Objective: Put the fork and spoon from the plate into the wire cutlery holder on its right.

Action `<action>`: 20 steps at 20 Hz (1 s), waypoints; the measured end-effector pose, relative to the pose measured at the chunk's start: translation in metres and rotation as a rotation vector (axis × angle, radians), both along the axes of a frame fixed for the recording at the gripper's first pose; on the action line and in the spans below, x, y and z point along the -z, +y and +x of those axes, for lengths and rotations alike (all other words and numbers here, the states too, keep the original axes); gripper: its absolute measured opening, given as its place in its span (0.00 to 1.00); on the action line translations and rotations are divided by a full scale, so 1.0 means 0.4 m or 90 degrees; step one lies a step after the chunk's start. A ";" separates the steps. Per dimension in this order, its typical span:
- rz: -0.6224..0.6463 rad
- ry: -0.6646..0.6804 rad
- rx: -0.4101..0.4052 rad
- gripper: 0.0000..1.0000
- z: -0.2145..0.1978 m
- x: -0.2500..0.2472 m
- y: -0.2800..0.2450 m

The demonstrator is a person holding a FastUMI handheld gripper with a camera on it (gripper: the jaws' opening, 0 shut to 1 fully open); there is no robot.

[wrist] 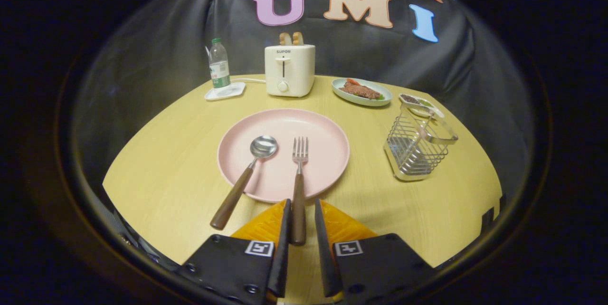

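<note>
A pink plate sits mid-table. A fork with a wooden handle lies on it, tines pointing away, its handle reaching over the near rim. A spoon with a matching handle lies to the fork's left, angled out over the rim onto the table. The wire cutlery holder stands to the plate's right, with nothing in it. My gripper straddles the end of the fork's handle. The left finger is close against the handle, and a small gap shows on the right side. The jaws are narrowly open.
Beyond the plate stand a white toaster with bread in it, a water bottle on a small white tray, and a plate of food. A small dish sits just behind the holder. The round wooden table drops off near my fingers.
</note>
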State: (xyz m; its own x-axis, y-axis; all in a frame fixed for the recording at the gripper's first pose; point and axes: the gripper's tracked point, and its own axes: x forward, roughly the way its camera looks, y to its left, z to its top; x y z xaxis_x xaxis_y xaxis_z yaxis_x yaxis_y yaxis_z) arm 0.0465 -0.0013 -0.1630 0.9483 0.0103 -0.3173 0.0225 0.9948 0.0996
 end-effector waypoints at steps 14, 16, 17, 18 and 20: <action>-0.012 0.032 0.018 0.08 -0.015 -0.021 -0.014; -0.003 0.029 0.029 0.08 -0.021 -0.049 -0.025; 0.002 0.030 0.033 0.08 -0.028 -0.065 -0.032; 0.005 0.032 0.037 0.08 -0.034 -0.079 -0.037; 0.008 0.037 0.047 0.08 -0.050 -0.114 -0.059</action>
